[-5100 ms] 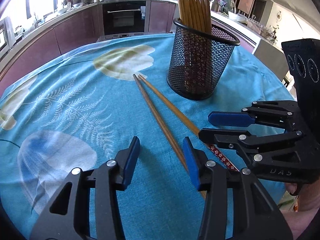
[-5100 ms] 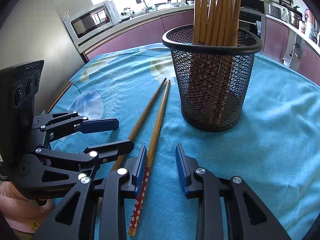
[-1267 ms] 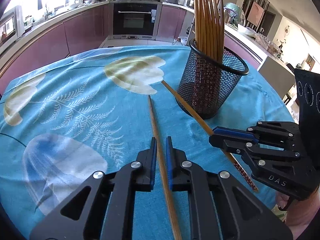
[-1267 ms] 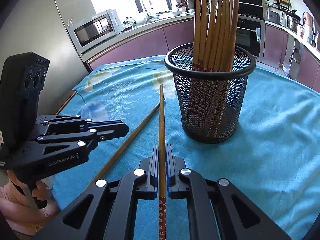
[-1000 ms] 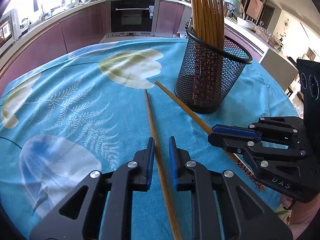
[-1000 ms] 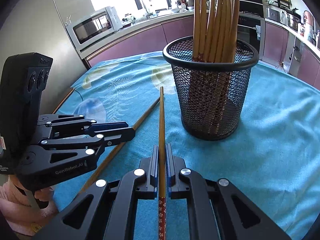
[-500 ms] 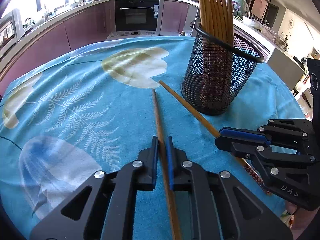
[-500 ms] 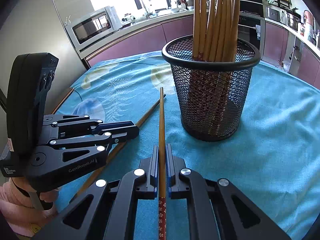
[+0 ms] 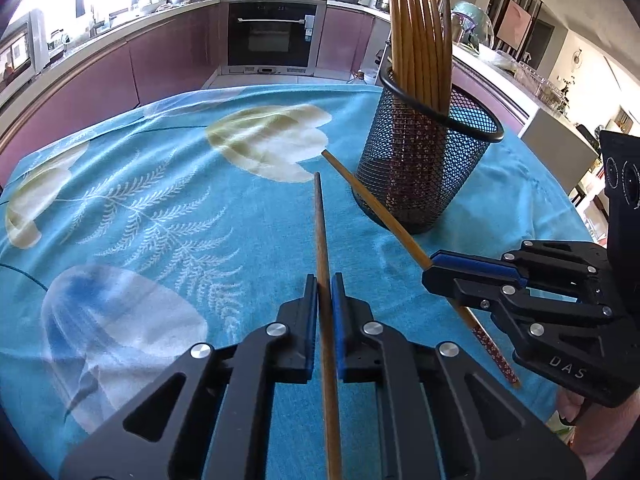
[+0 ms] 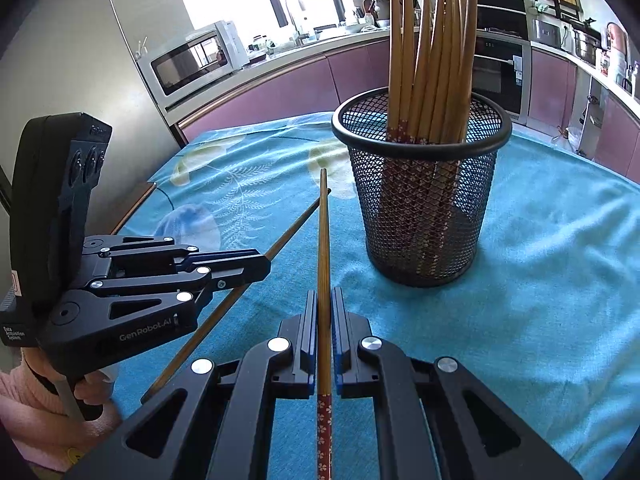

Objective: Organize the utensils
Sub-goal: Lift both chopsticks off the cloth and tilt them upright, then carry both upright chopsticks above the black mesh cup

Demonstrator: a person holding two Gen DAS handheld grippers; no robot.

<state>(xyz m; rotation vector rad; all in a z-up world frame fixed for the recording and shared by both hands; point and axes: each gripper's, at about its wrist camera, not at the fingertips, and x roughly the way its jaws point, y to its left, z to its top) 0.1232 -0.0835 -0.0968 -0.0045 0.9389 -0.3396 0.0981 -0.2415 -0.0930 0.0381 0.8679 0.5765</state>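
Note:
My left gripper (image 9: 324,284) is shut on a plain brown chopstick (image 9: 321,232) that points forward above the blue cloth. My right gripper (image 10: 325,298) is shut on a second chopstick (image 10: 323,240) with a red flowered end, also lifted and pointing forward. A black mesh holder (image 9: 420,168) with several upright chopsticks stands ahead and right of the left gripper, and it stands just right of the held chopstick's tip in the right wrist view (image 10: 422,200). Each gripper shows in the other's view, the right one (image 9: 436,272) and the left one (image 10: 262,266).
The table carries a blue cloth with leaf and flower prints (image 9: 160,208). Its edges drop off to the left (image 10: 132,208) and far side. Kitchen counters, an oven (image 9: 276,36) and a microwave (image 10: 192,60) stand beyond.
Both grippers closed on the two chopsticks that lay on the cloth and lifted them. Over the last second both have risen a little; the left briefly loosened, then shut again.

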